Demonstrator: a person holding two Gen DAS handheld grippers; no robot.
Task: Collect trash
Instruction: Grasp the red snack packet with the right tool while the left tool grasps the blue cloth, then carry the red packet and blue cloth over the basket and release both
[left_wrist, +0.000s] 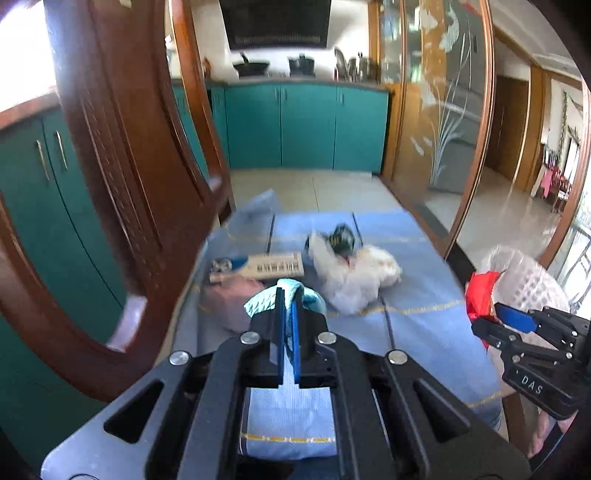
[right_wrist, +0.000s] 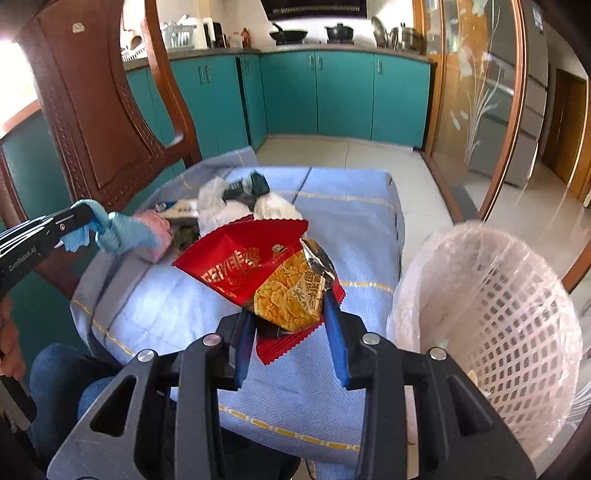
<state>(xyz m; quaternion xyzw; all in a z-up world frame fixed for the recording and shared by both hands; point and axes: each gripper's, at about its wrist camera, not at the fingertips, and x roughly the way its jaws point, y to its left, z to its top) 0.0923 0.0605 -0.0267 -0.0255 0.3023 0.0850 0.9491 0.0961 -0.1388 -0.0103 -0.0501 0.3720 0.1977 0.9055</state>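
My left gripper (left_wrist: 288, 297) is shut on a crumpled light-blue tissue (left_wrist: 275, 297), raised just above the blue-clothed table (left_wrist: 424, 317). The right wrist view shows that left gripper (right_wrist: 86, 221) with the tissue (right_wrist: 118, 232) at the left. My right gripper (right_wrist: 290, 310) is shut on a red and yellow snack wrapper (right_wrist: 258, 266), held up over the table's near end. In the left wrist view the right gripper (left_wrist: 498, 319) and red wrapper (left_wrist: 478, 295) hang beside the white lattice basket (left_wrist: 528, 277). A white plastic bag (left_wrist: 351, 277), a flat box (left_wrist: 273, 266) and a pink wad (left_wrist: 229, 299) lie on the cloth.
The plastic-lined basket (right_wrist: 498, 314) stands off the table's right edge. A carved wooden chair back (right_wrist: 92, 110) rises at the left. Teal kitchen cabinets (right_wrist: 332, 96) and a glass sliding door (right_wrist: 476, 103) lie beyond. A person's knee in jeans (right_wrist: 62, 376) is at bottom left.
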